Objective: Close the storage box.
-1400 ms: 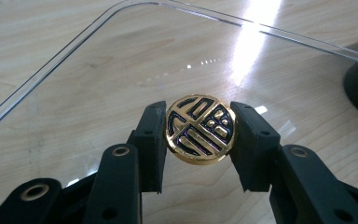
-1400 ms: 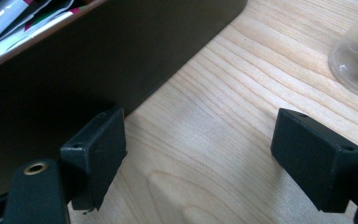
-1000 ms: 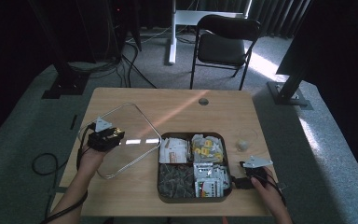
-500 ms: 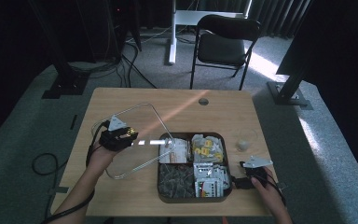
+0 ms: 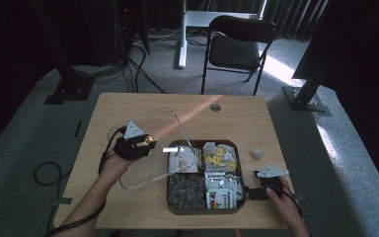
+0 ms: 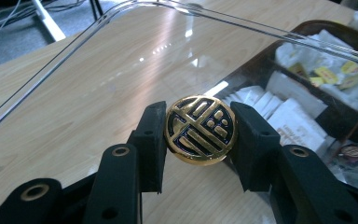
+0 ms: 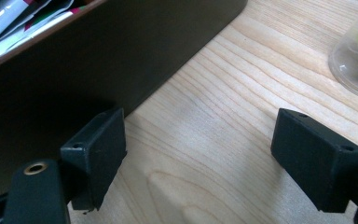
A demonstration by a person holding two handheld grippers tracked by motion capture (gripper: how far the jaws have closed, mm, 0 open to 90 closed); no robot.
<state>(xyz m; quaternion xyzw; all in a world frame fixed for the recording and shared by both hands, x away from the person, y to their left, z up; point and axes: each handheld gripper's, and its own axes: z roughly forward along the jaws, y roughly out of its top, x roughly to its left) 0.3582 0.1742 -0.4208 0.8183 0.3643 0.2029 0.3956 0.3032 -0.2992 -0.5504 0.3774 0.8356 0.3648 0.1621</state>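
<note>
Clear lid's gold knob (image 6: 200, 129) sits clamped between left hand-held gripper (image 6: 199, 140) jaws.

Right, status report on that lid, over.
Left gripper shut on gold knob, clear lid tilted, overlapping tray. Right gripper open beside tray. Nothing blocking.

Dim lab/studio, rig stands (image 5: 69, 74), cables (image 5: 128, 64), folding chair (image 5: 237, 44)

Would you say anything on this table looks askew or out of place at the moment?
Yes. The clear lid sits crooked: the left gripper is shut on its gold knob, one corner overlapping the dark tray of packets while the rest hangs over the table. The right gripper stands open beside the tray.
</note>
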